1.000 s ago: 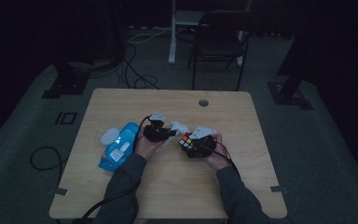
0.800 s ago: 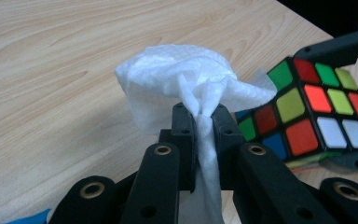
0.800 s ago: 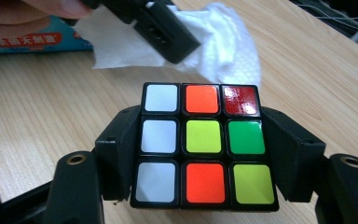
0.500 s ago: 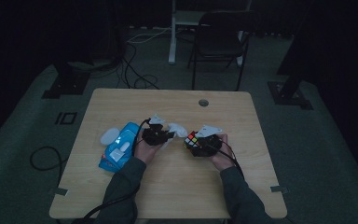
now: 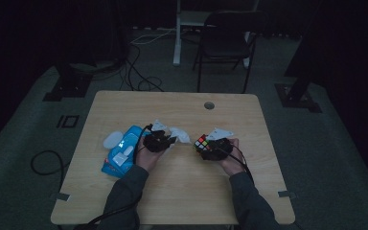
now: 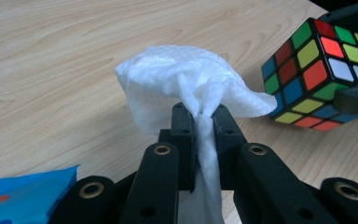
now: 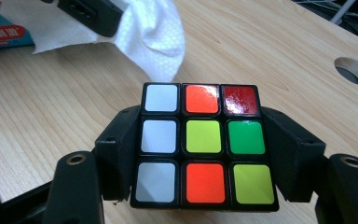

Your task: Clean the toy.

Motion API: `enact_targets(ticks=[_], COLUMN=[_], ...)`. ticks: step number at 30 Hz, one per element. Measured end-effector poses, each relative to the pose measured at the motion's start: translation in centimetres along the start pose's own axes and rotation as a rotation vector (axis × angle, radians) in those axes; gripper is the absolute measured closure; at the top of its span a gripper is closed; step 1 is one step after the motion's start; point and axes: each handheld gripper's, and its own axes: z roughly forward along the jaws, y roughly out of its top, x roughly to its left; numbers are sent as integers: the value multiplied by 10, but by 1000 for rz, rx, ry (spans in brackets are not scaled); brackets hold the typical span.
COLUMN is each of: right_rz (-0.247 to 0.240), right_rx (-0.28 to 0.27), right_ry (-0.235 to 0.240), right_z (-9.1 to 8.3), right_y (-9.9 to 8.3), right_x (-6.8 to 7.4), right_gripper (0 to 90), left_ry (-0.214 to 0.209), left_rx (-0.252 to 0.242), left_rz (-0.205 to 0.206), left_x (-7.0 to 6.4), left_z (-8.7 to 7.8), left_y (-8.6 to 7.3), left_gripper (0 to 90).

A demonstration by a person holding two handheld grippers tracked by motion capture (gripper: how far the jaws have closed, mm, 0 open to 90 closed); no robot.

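Note:
My left gripper (image 6: 199,116) is shut on a crumpled white wet wipe (image 6: 186,86), which bunches out past the jaw tips just above the table. In the high view that left gripper (image 5: 168,140) sits at the table's middle with the wipe (image 5: 178,133) at its tip. My right gripper (image 7: 200,154) is shut on a scrambled puzzle cube (image 7: 200,144), jaws pressing its two sides. The cube (image 5: 202,143) in the high view is held a little right of the wipe by the right gripper (image 5: 210,146), with a small gap between them. The cube (image 6: 321,74) appears at the right of the left gripper view.
A blue wet-wipe pack (image 5: 120,151) lies left of my left hand, with a small white lid-like piece (image 5: 111,140) beside it. The wooden table (image 5: 182,201) has a cable hole (image 5: 209,105) near its far edge. A chair (image 5: 227,43) stands beyond the table.
The right gripper with the cube has drifted right, away from the left gripper, widening the gap. The left gripper with the wipe has stayed almost in place.

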Motion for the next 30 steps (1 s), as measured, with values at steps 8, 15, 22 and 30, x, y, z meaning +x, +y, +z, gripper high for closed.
enact_targets(ticks=[8,15,22,30], right_rz=[36,84,117,182], right_rx=[22,34,45,63], right_ry=[-29,-56,-72,-86], right_z=[-1,-3,-6,-7], right_y=[-7,-10,-17,-25], right_x=[-5,-13,-19,-28], right_gripper=[342,342,342,342], left_ry=[40,69,94,140], left_rx=[-4,0,1,28], left_rz=[-22,-28,-7,8], left_x=[-4,-6,-11,-19], left_z=[-7,-12,-14,-14], left_y=[-7,-13,-18,-28], left_gripper=[831,831,824,820])
